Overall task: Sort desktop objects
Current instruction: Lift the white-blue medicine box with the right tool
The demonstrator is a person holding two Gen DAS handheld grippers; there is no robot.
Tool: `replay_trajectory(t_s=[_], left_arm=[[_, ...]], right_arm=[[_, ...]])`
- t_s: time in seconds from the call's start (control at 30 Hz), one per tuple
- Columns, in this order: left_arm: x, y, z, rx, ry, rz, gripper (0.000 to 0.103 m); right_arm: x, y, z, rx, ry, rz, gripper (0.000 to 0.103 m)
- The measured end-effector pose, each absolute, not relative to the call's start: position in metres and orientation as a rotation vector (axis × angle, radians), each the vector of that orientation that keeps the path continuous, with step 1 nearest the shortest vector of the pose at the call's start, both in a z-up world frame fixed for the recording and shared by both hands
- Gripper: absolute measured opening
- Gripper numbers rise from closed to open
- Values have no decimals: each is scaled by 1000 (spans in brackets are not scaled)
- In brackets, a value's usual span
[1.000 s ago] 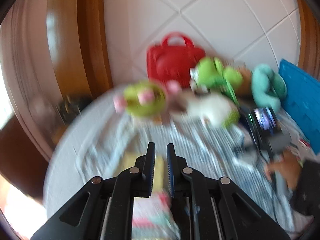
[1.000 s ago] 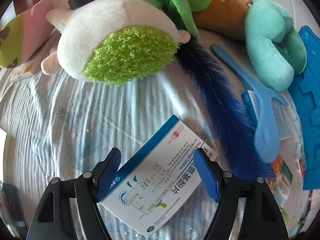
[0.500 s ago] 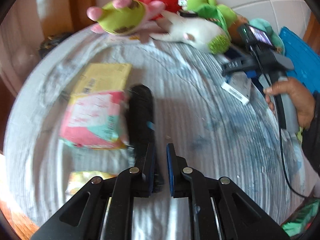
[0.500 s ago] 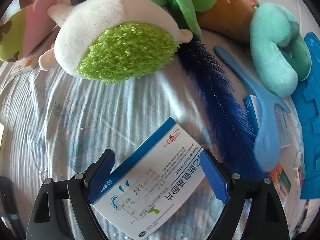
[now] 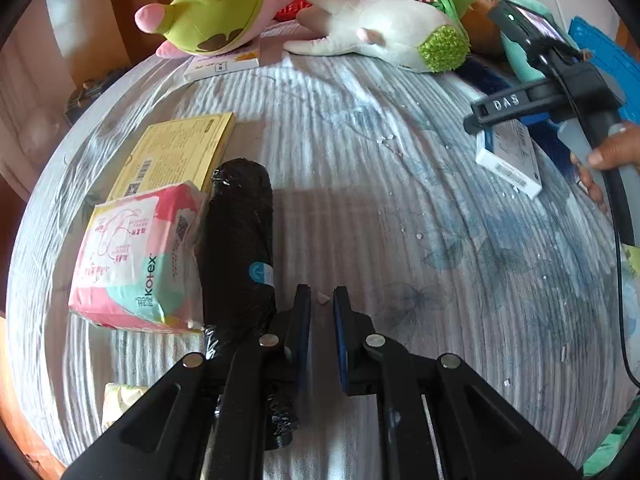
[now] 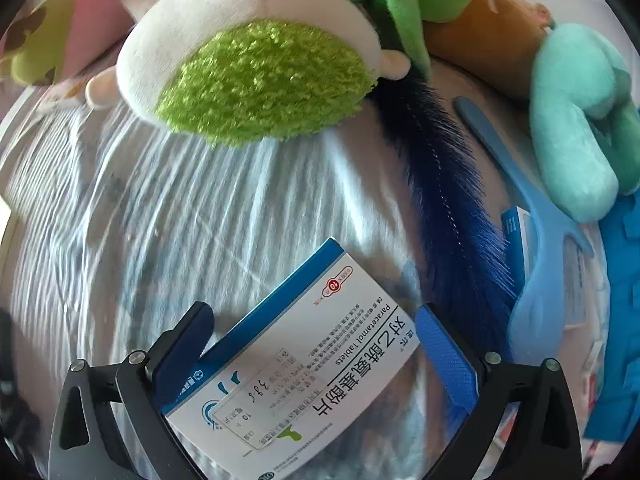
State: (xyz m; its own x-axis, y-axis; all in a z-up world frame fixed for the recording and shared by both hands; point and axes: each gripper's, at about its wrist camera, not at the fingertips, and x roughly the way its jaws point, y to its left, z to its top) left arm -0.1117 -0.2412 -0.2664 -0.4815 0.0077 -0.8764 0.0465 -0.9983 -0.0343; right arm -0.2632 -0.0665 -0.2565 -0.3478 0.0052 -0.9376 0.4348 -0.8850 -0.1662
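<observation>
A white-and-blue medicine box lies flat on the striped cloth between the jaws of my right gripper. Those jaws are opening, and the right pad stands clear of the box. The left wrist view shows the same box under the right gripper's body, which a hand holds. My left gripper is low over the cloth, shut with nothing in the slit between its jaws. A black wrapped roll lies just to its left.
A pink Kotex pack and a yellow box lie left of the roll. Plush toys line the back: white with a green patch, teal, pink-green. A blue feather, a blue plastic tool and a blue mat crowd the right.
The left gripper tipped down and dropped toward the cloth, ending beside the black roll. The right jaws spread wider, coming off the medicine box, which stays where it lay.
</observation>
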Motion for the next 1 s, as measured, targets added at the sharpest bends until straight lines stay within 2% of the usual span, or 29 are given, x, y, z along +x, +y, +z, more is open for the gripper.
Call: replay_trajectory(t_s=[0.17,0.3,0.4,0.6,0.93,1.0], left_arm=[[-110,-239,-268,1571,76,-2692,12],[-107,-240,-269,1572,94,-2697,11],[-106,-241,-269,1569,90,-2706,11],[-105,-243,-269,1573,89,-2741,11],[-105,-247,-270,1620,57,-2792,11],[-105,-247,-270,1617,55,-2800,11]], right_arm=[[-254,-48,-248,1585,492,-2349,102],[-235,-33,-233,1509,354,-2255,102],[-215,-20,-217,1463,367,-2271,102],[-208,7,-215,1682,200,-2470,102],[-207,-41,-227,1904,143,-2463,102],[-200,-42,-220,1851,197,-2514,92]])
